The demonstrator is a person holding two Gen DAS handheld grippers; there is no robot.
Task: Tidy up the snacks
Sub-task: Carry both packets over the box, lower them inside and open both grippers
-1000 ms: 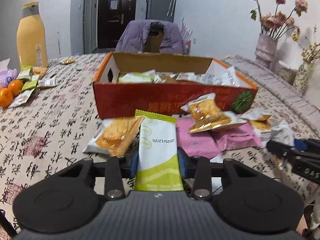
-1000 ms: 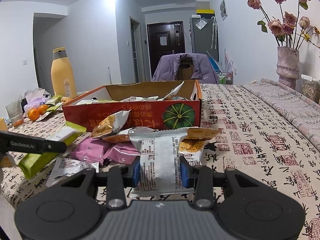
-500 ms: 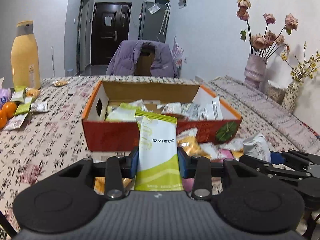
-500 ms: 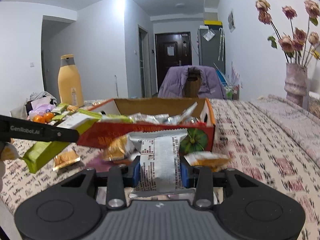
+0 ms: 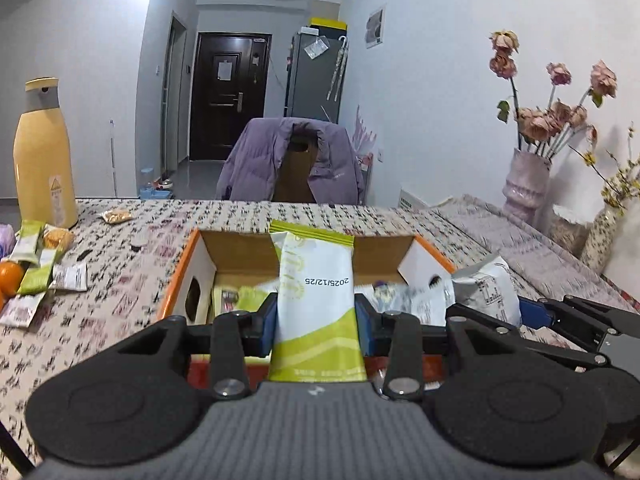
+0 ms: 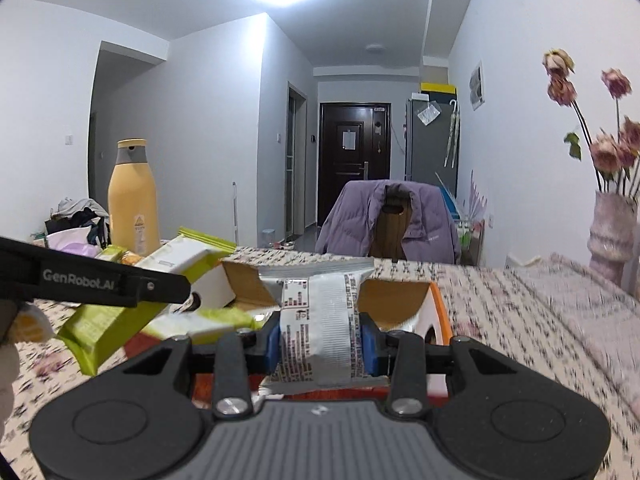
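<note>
Patterned tablecloth (image 5: 120,300) surrounds the orange snack box (image 5: 182,276) ahead of both claws; left gripper (image 5: 316,316) grasping the green-and-white packet (image 5: 316,280) and right gripper (image 6: 322,340) grasping the silver packet (image 6: 320,308) could collide over the box.

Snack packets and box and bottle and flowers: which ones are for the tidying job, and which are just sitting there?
For the job:
green-and-white packet, in left gripper
silver packet, in right gripper
cardboard box
loose packets

Just lying about:
yellow bottle
oranges
flower vase
purple jacket
</note>
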